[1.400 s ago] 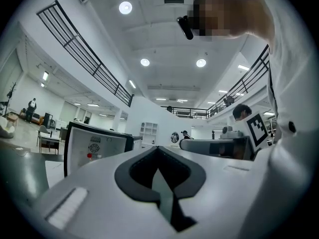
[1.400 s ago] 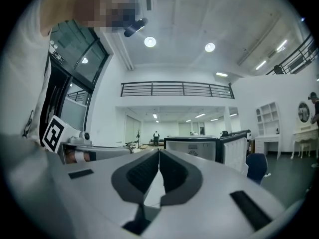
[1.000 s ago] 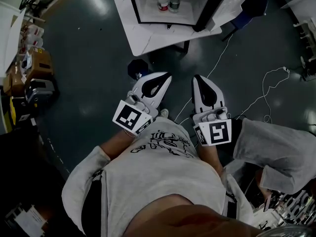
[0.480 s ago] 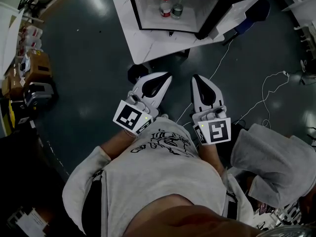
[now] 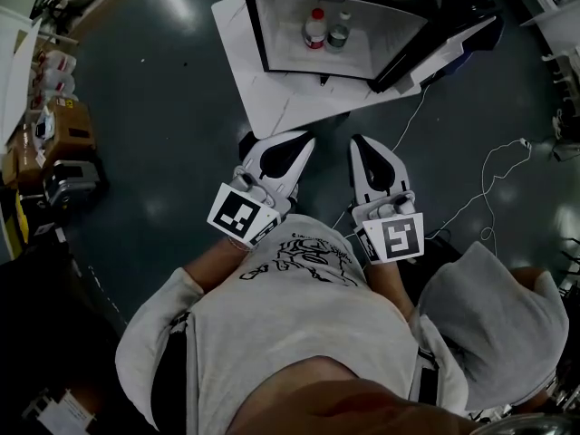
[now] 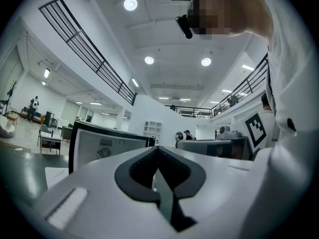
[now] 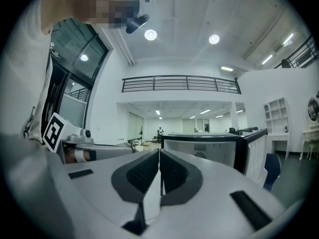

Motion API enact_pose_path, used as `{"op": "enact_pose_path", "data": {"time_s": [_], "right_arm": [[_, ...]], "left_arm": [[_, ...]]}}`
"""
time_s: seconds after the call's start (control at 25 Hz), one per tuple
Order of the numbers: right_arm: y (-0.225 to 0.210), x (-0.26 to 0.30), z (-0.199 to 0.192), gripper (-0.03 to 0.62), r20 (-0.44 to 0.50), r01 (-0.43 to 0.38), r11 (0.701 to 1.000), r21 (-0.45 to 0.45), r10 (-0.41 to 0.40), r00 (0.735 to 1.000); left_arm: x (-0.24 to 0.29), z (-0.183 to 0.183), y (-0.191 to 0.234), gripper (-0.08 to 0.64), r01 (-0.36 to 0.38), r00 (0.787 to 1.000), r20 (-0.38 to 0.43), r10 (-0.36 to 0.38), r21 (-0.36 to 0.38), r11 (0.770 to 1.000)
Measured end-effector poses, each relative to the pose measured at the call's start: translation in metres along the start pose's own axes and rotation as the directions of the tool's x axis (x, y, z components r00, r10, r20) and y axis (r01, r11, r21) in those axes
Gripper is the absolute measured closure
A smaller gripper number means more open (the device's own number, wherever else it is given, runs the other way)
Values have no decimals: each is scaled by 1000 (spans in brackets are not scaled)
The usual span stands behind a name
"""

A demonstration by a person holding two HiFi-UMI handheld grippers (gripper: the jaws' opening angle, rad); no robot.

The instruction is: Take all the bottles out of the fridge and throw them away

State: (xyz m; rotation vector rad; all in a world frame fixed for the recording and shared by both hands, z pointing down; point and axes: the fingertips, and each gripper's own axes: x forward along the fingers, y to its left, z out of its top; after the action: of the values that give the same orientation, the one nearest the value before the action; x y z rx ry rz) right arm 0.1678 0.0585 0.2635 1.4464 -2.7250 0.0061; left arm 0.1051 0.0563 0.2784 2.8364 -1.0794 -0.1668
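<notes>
A small black fridge stands open on a white tabletop ahead of me, its door swung out to the right. Inside stand two bottles side by side: a red-capped one and a darker one to its right. My left gripper and right gripper are held close to my chest, short of the table's near edge, pointing at the fridge. Both are shut with nothing between the jaws. The fridge shows beyond the left gripper, and the fridge also beyond the right gripper.
A person in a grey hooded top crouches at my lower right. White cables trail over the dark floor on the right. Boxes and gear line the left wall. A dark round object sits under the table's near edge.
The fridge and table now sit lower and nearer in the head view. Both grippers stay shut in the same place. The person at the lower right has shifted.
</notes>
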Motion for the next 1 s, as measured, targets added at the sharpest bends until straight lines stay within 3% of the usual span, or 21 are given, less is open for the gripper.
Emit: {"op": "enact_pose_path", "data": {"time_s": [0.56,1.0], "right_arm": [[-4,84,-4,581,-25,8,1000,-2,-8,1000],[-10,103,-4,581,-32,16,1000,2,-16,999]], "left_arm": [[13,2,81,551,9,1000,-7,-9,9,1000],[19,0,99,551,6,1000,-20,-7,-10,1000]]}}
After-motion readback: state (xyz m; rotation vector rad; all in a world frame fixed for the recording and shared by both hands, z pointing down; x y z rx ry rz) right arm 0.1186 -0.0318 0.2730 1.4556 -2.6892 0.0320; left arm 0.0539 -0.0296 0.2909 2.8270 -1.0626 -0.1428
